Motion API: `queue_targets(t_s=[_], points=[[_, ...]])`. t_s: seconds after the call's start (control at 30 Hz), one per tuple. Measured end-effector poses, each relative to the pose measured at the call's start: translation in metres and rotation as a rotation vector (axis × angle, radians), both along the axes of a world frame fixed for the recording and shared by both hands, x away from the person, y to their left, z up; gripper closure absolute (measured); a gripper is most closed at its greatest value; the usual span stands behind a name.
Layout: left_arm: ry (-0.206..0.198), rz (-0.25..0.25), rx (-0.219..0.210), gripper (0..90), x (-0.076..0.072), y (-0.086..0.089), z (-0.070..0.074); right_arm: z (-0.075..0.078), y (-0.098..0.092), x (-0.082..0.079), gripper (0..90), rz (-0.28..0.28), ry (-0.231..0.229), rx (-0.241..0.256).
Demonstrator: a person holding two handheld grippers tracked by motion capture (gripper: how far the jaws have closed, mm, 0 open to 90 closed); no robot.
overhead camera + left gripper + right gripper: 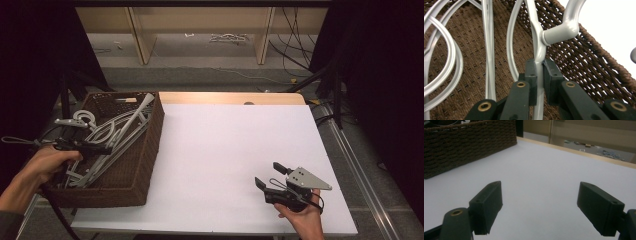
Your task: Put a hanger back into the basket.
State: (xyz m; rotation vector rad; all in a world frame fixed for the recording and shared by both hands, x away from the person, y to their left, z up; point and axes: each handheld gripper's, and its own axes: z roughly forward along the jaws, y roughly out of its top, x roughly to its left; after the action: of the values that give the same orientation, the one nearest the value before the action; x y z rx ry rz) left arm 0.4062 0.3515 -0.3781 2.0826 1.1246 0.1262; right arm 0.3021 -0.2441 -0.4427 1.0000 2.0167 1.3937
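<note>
A brown wicker basket [152,145] at the table's left holds several grey plastic hangers [120,131]. My left gripper [100,149] is inside the basket, shut on the thin neck of one grey hanger [539,47], just below its hook [564,29]. The jaws pinch the neck from both sides in the left gripper view, with the basket's weave [471,57] behind. My right gripper [268,176] rests low over the white table near the front right, open with nothing between its fingers [487,205]. The basket's side [466,143] stands at the far left of the right gripper view.
The white tabletop [235,145] stretches from the basket to the right edge. A wooden strip [230,97] runs along the back edge. Beyond it are wooden shelf legs [140,35] and cables on the floor [295,55]. Dark curtains flank both sides.
</note>
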Motion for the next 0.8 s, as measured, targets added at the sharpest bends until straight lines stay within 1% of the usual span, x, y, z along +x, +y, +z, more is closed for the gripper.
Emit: queue_targets(t_s=[0.07, 0.1, 0.13, 0.17, 0.23, 0.27, 0.3, 0.37, 0.47, 0.5, 0.63, 0.7, 0.73, 0.77, 0.8], points=[[0.016, -0.002, -0.002, 82.5, 0.001, -0.001, -0.001, 0.000, 0.000, 0.000, 21.3, 0.000, 0.005, 0.003], [0.015, 0.001, -0.002, 82.5, 0.002, -0.001, -0.001, 0.000, 0.000, 0.000, 21.3, 0.000, 0.000, 0.001], [0.017, 0.008, -0.007, 82.4, 0.004, -0.002, -0.003, -0.001, 0.001, 0.001, 21.3, 0.001, -0.009, 0.010], [0.042, -0.002, 0.004, 82.4, 0.006, -0.002, -0.003, -0.001, 0.001, 0.001, 21.3, 0.004, -0.007, 0.009], [0.047, -0.002, 0.016, 82.4, 0.009, -0.003, -0.004, 0.000, 0.001, 0.001, 21.4, 0.007, -0.008, 0.010], [0.050, 0.002, 0.015, 82.4, 0.011, -0.004, -0.004, -0.001, 0.001, 0.001, 21.4, 0.012, -0.011, 0.018], [0.051, 0.008, 0.012, 82.3, 0.012, -0.005, -0.005, -0.001, 0.001, 0.000, 21.4, 0.006, -0.007, 0.010], [0.070, 0.009, 0.012, 82.2, 0.014, -0.004, -0.005, -0.001, 0.001, 0.001, 21.4, 0.003, -0.010, 0.011], [0.091, 0.028, 0.016, 81.7, 0.019, -0.004, -0.004, 0.000, 0.000, 0.000, 21.5, 0.008, -0.001, 0.002], [0.097, 0.022, 0.019, 81.6, 0.020, -0.004, -0.003, -0.001, 0.001, 0.001, 21.5, 0.008, -0.012, 0.011], [0.102, 0.036, 0.036, 79.3, 0.025, -0.005, -0.001, -0.001, 0.001, 0.001, 21.5, 0.011, -0.007, 0.012], [0.098, 0.054, 0.042, 77.5, 0.027, -0.003, 0.000, -0.001, 0.001, 0.000, 21.5, 0.011, -0.007, 0.009], [0.092, 0.073, 0.035, 76.6, 0.027, -0.002, 0.000, -0.002, 0.003, 0.001, 21.5, 0.014, -0.013, 0.027], [0.089, 0.075, 0.053, 76.2, 0.028, 0.001, 0.000, -0.002, 0.003, 0.001, 21.5, 0.015, -0.014, 0.029], [0.087, 0.081, 0.056, 75.4, 0.029, 0.004, 0.001, -0.002, 0.003, 0.001, 21.5, 0.015, -0.014, 0.029]])
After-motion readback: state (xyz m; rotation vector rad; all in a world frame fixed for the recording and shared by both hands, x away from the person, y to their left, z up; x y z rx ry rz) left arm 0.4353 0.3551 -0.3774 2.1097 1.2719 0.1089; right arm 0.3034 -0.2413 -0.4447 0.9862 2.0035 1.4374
